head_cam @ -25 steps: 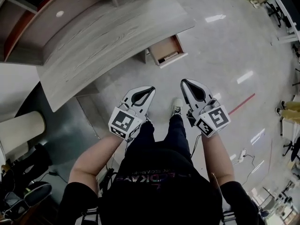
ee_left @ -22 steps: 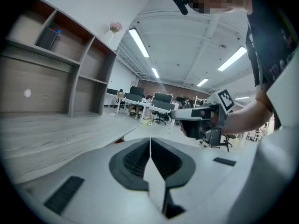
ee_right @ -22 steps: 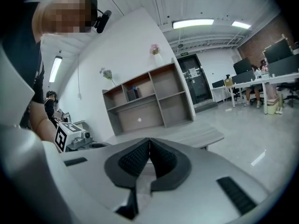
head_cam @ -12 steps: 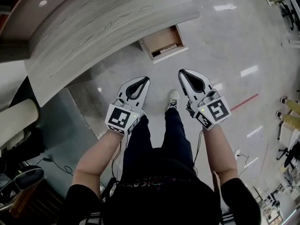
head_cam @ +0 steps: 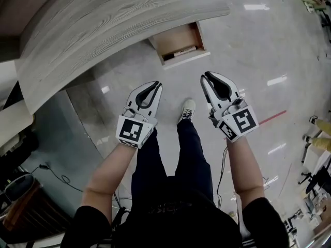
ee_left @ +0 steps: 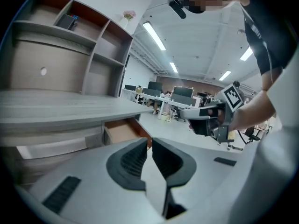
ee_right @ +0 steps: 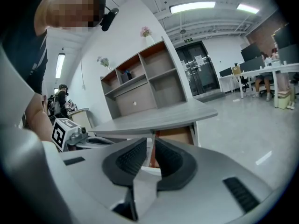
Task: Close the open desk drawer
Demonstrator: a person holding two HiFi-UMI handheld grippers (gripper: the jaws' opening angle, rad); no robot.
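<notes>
The open drawer [head_cam: 178, 44] sticks out from under the curved grey wood desk [head_cam: 114, 19], with a dark marker [head_cam: 181, 51] lying inside it. The drawer's brown inside also shows in the left gripper view [ee_left: 124, 130] and the right gripper view [ee_right: 175, 135], straight ahead of both sets of jaws. Both grippers hang in the air short of the drawer and touch nothing. My left gripper [head_cam: 156, 83] [ee_left: 150, 141] is shut and empty. The jaws of my right gripper [head_cam: 205, 76] [ee_right: 153, 141] are opening, with a narrow gap and nothing between them.
A shelf unit [ee_left: 70, 45] [ee_right: 145, 83] stands behind the desk. The person's shoe [head_cam: 187, 109] is on the glossy floor between the grippers. A dark chair [head_cam: 20, 190] sits at lower left. Office desks [ee_left: 163, 99] stand far off.
Both grippers have sunk and come nearer the drawer as the person stepped toward the desk. The right jaws have parted slightly.
</notes>
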